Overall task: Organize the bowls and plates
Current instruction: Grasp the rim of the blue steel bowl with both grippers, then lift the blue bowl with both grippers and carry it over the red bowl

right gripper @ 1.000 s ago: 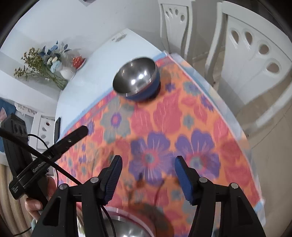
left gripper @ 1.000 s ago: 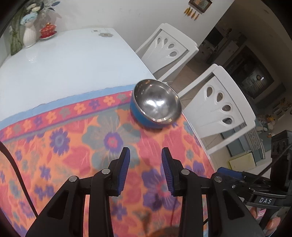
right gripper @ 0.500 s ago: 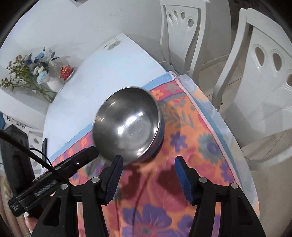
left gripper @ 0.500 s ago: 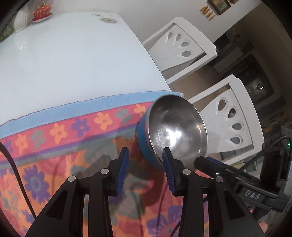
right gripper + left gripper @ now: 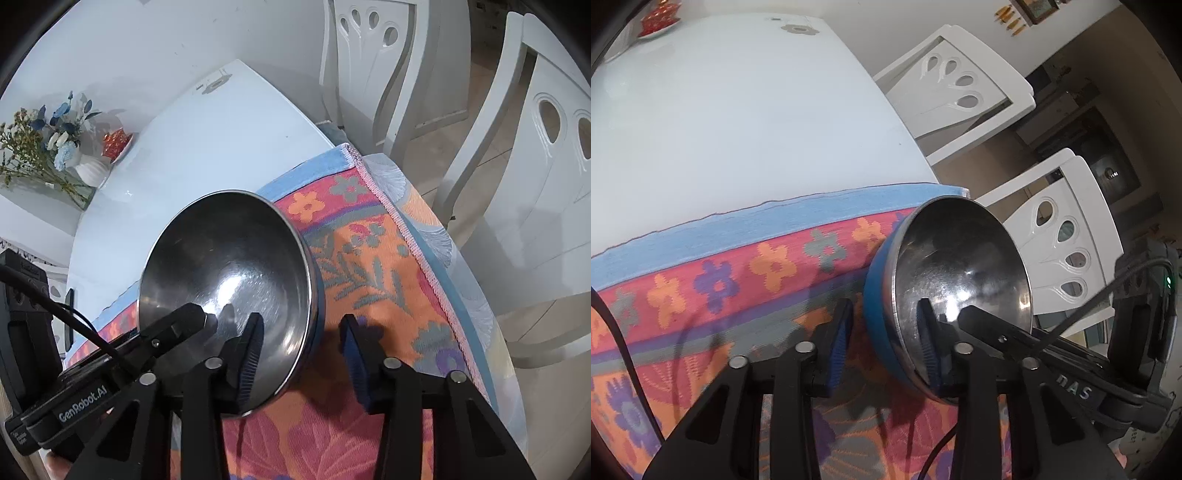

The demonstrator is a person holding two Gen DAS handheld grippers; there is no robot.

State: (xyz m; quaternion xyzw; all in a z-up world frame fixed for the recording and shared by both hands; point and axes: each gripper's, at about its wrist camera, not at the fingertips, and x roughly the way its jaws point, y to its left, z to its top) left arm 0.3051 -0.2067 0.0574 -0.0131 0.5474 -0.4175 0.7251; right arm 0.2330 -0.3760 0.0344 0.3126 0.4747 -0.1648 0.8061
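My left claw (image 5: pixel 882 341) and right claw (image 5: pixel 301 354) are closing astride opposite sides of the bowl's (image 5: pixel 229 280) rim, one finger inside, one outside, pads not yet pressing. A second ago both hung short of the bowl, so the lift is near. Both point steeply down; the bowl sits at the cloth's (image 5: pixel 713 273) far corner.

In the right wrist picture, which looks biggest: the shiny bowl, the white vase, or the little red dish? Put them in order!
1. Shiny bowl, biggest by far, though it is nearest the camera.
2. White vase.
3. Red dish, a bit smaller than the vase beside it; both sit far away.
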